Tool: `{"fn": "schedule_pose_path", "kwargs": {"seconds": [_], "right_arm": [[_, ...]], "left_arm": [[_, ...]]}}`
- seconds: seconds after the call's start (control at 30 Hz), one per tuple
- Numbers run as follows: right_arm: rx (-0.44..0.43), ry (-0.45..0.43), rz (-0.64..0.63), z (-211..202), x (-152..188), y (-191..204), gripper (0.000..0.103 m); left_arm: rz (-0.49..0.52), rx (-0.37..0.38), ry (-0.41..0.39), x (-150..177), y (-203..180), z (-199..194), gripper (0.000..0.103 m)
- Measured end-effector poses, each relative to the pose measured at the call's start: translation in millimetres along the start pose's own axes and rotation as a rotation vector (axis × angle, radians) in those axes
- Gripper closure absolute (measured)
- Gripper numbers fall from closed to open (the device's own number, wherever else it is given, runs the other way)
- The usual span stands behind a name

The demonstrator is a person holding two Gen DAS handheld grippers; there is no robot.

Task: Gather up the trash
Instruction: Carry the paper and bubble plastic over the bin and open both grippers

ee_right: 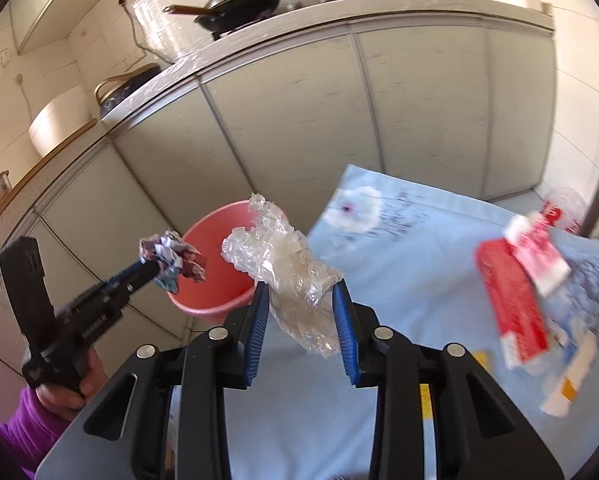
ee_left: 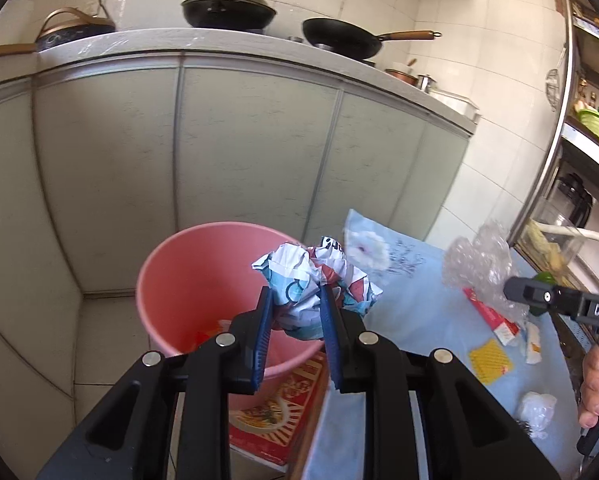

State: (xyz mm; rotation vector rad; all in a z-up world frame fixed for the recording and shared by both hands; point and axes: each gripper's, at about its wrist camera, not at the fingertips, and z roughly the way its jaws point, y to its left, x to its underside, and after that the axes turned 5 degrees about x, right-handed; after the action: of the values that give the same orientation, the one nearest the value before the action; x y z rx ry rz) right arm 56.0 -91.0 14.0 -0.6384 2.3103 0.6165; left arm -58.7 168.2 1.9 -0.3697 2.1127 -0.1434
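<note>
Both loads are on their way to the pink bucket (ee_left: 203, 280): left tongs (ee_left: 295, 304) clamp crumpled paper (ee_left: 315, 276), right tongs (ee_right: 301, 300) clamp plastic wrap (ee_right: 287, 256). Next, I judge, comes release above the rim.

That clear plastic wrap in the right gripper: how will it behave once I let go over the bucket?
The crumpled clear plastic wrap looks very light and floppy, drooping below the right gripper, so it will probably drift rather than drop straight. Its thin film may cling to the blue fingers. The pink bucket lies ahead to the left; release close over its mouth.
</note>
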Motion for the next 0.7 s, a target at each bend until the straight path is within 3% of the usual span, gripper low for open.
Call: {"fn": "schedule_pose_path", "kwargs": {"seconds": [0.3,0.7], "right_arm": [[-0.043,0.088,-0.082,76.7,-22.6,62.5,0.07],[-0.029,0.198,-0.096,147.2,-21.0,85.2,0.067]], "left_arm": [[-0.022,-0.079,0.031,7.3,25.9,20.8,0.08],[-0.026,-0.14,0.106,21.4,39.6,53.8,0.076]]}}
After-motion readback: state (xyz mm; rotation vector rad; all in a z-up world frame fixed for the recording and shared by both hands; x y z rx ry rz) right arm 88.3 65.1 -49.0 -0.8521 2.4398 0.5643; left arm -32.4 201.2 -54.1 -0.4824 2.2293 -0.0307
